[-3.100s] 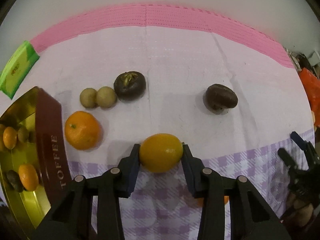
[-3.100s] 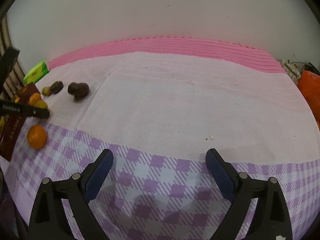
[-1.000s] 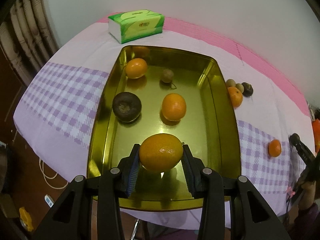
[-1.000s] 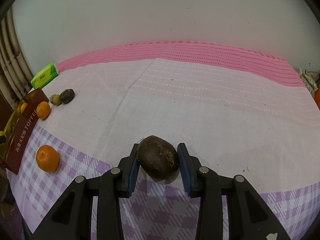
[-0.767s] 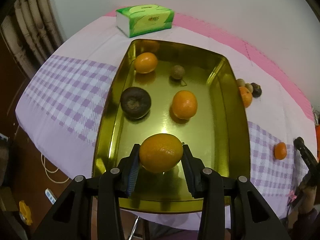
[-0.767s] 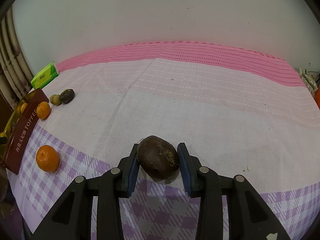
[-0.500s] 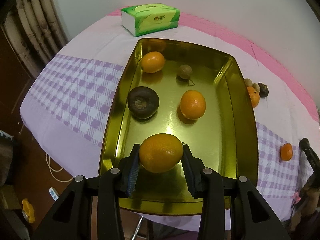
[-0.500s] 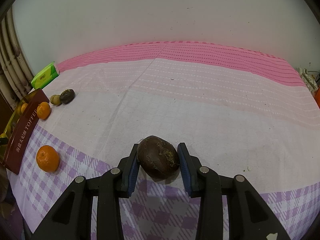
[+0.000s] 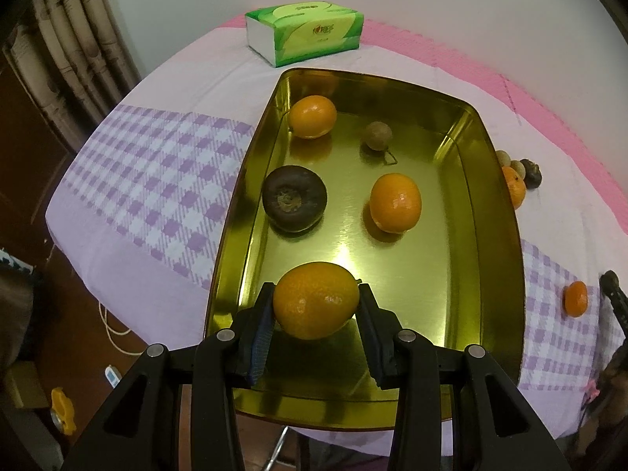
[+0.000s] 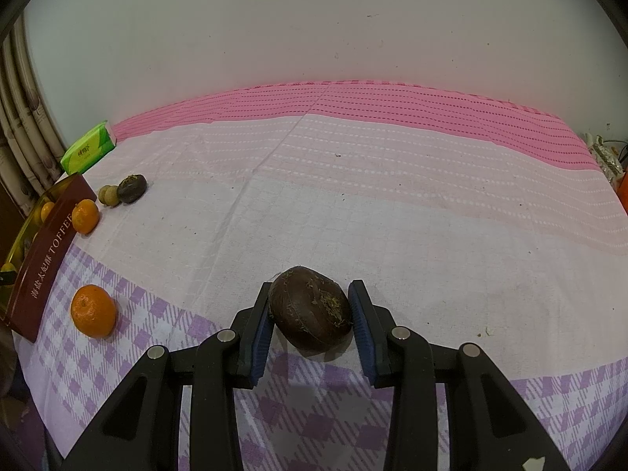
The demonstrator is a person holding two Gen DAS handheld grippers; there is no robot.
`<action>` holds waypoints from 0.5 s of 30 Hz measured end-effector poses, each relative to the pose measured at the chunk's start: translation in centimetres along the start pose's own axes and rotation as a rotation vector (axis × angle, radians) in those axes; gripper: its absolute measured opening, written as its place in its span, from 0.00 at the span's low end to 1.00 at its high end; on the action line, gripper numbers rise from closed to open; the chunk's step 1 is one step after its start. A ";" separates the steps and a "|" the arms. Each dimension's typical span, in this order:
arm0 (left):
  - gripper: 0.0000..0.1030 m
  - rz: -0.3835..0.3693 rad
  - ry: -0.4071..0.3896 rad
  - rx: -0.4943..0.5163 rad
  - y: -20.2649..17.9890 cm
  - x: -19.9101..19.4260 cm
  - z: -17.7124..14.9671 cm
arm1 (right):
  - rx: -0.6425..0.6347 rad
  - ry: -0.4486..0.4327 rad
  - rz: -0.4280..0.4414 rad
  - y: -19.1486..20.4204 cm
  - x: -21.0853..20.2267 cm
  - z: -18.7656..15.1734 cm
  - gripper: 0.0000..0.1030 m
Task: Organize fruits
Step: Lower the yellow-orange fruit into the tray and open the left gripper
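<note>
My glossy gold tin tray (image 9: 496,235) sits on the checked cloth surface (image 9: 157,180), nearer than a second ago. My left tool (image 9: 316,316) grips a dimpled orange (image 9: 316,305) above it; my right tool (image 10: 310,320) clamps a rough brown fruit (image 10: 310,312).

The worktop (image 10: 392,204) is covered by a cloth banded in pink, white and purple check. A plain pale wall (image 10: 314,31) is seen behind it. Patterned curtains (image 9: 70,51) are hung at the left, above a dark floor (image 9: 47,353).
</note>
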State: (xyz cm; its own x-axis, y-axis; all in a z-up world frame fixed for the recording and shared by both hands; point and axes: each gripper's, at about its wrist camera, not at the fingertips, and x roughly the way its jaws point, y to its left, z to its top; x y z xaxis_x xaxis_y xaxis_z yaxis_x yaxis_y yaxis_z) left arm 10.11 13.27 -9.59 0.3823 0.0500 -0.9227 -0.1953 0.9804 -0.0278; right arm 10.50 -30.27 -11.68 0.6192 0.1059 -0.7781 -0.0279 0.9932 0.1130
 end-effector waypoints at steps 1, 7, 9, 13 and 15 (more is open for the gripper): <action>0.40 0.006 0.000 0.003 0.0 0.1 0.0 | 0.000 0.000 0.000 0.0 0.0 0.0 0.34; 0.40 0.025 0.004 0.007 0.1 0.4 0.0 | -0.001 0.000 -0.001 0.0 0.0 0.0 0.34; 0.40 0.028 0.005 0.005 0.1 0.5 0.0 | -0.002 0.000 -0.002 0.0 0.0 -0.1 0.34; 0.40 0.036 0.005 0.006 0.1 0.6 0.0 | -0.003 0.001 -0.002 -0.1 0.0 -0.1 0.34; 0.40 0.039 0.006 0.006 0.2 0.7 0.0 | -0.003 0.001 -0.002 0.0 0.0 -0.1 0.34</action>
State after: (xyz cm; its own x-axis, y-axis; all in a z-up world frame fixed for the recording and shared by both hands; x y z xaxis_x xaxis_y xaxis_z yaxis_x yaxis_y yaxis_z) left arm 10.35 13.45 -10.23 0.3687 0.0871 -0.9255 -0.2042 0.9789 0.0108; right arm 10.46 -30.26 -11.73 0.6187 0.1037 -0.7788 -0.0289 0.9936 0.1094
